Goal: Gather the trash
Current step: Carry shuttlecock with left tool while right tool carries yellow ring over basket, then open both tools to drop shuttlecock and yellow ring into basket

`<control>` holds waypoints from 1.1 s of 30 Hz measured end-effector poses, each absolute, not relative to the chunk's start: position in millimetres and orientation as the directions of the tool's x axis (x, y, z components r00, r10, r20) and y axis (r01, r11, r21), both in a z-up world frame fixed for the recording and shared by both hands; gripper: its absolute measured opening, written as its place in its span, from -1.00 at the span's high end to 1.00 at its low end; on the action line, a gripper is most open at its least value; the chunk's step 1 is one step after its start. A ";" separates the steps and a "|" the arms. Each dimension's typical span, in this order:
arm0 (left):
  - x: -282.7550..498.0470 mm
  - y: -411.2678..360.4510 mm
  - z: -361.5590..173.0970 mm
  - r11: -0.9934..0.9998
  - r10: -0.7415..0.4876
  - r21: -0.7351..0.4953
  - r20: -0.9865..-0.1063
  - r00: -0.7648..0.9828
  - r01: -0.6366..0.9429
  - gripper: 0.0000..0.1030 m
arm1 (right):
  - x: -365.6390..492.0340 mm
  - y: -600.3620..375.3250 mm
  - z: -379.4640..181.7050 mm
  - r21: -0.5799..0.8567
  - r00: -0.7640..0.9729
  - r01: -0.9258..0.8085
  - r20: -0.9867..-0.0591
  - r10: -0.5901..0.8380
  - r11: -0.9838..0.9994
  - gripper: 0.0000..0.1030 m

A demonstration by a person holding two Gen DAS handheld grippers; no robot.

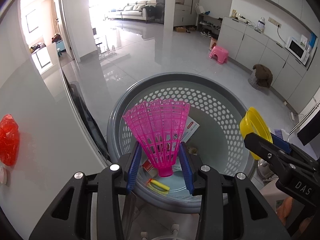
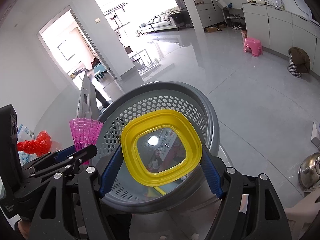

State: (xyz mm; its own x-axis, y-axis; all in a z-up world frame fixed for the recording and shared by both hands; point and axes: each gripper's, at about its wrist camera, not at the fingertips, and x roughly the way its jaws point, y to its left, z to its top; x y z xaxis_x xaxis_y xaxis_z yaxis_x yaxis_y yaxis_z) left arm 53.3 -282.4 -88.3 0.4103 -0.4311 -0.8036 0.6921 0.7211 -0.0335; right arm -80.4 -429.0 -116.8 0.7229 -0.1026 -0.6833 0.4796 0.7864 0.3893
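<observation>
A grey perforated waste basket (image 1: 220,108) stands on the floor below both grippers; it also shows in the right wrist view (image 2: 208,108). Inside lie paper packaging (image 1: 191,129) and a yellow stick (image 1: 160,185). My left gripper (image 1: 160,160) is shut on a pink plastic shuttlecock (image 1: 160,128), held over the basket; the shuttlecock also shows in the right wrist view (image 2: 85,134). My right gripper (image 2: 160,170) is shut on a yellow-rimmed clear lid (image 2: 128,138), held over the basket; the lid also shows in the left wrist view (image 1: 254,128).
A white table (image 1: 40,92) lies to the left with a red crumpled plastic bag (image 1: 9,140), which the right wrist view (image 2: 34,143) also shows. A pink stool (image 1: 219,54) and a covered checked bin (image 1: 260,76) stand on the tiled floor by the cabinets. A steel pot lid (image 2: 311,170) lies at the right.
</observation>
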 end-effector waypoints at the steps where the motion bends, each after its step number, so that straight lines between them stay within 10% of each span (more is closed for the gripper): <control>1: 54.8 -282.8 -90.1 0.722 -0.428 -0.034 -0.807 0.407 0.691 0.26 | -78.1 -429.3 -117.6 0.388 0.721 0.479 -0.686 -0.101 0.788 -0.40; 19: 57.6 -293.6 -96.1 0.741 -0.403 -0.038 -0.823 0.399 0.671 0.22 | -54.1 -440.8 -129.0 0.401 0.707 0.478 -0.703 -0.072 0.781 -0.42; 33: 57.7 -292.2 -91.7 0.749 -0.408 -0.043 -0.816 0.409 0.662 -0.28 | -58.3 -441.3 -125.7 0.421 0.727 0.480 -0.682 -0.081 0.770 -0.56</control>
State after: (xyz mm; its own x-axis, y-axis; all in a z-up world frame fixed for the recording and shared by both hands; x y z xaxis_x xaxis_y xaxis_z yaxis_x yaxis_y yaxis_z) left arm 57.7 -292.2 -91.7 0.4094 -0.4081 -0.8160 0.6615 0.7487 -0.0425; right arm -58.3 -441.3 -125.7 0.7272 -0.0810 -0.6817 0.4802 0.7697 0.4207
